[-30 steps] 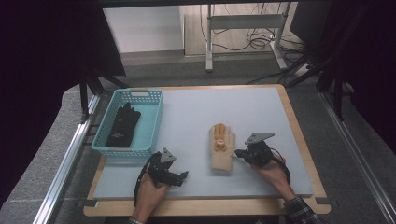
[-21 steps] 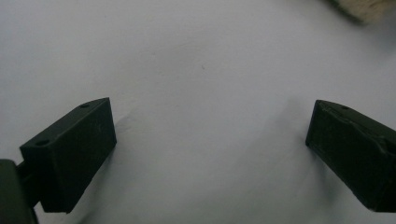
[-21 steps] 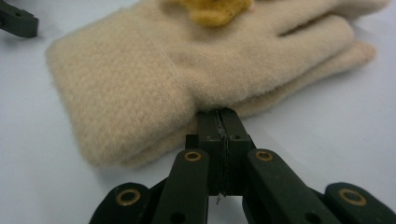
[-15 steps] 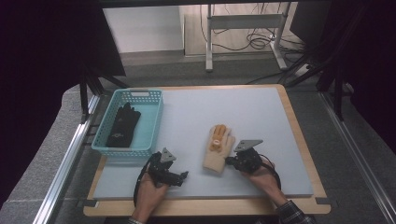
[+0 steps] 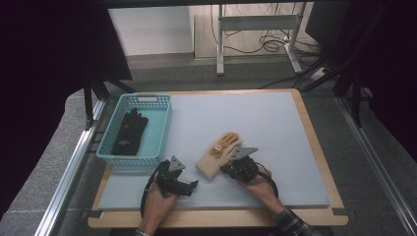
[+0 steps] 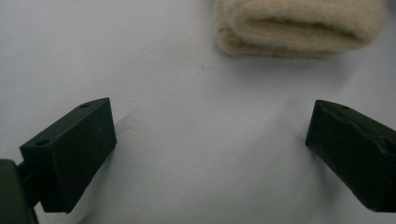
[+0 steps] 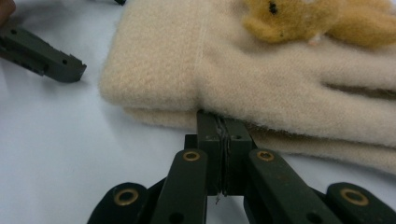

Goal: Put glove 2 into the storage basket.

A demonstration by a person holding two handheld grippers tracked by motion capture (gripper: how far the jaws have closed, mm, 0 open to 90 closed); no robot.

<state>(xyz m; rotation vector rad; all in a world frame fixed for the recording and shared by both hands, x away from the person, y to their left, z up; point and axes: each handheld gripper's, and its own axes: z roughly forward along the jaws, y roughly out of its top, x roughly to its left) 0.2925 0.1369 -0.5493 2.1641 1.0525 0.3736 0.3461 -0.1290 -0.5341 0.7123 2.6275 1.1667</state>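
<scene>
The right gripper [image 7: 219, 135], its jaws pressed flat together with nothing between them, butts its tips against the long edge of the cream glove [image 7: 261, 88], which lies flat on the mat [image 5: 275, 123]; to nudge it well, I would keep the tips low and push squarely so it slides rather than rolls. The left gripper [image 6: 210, 144] rests low over the mat, jaws wide and empty, with the glove's cuff just ahead of its fingers [image 6: 70, 149].
</scene>
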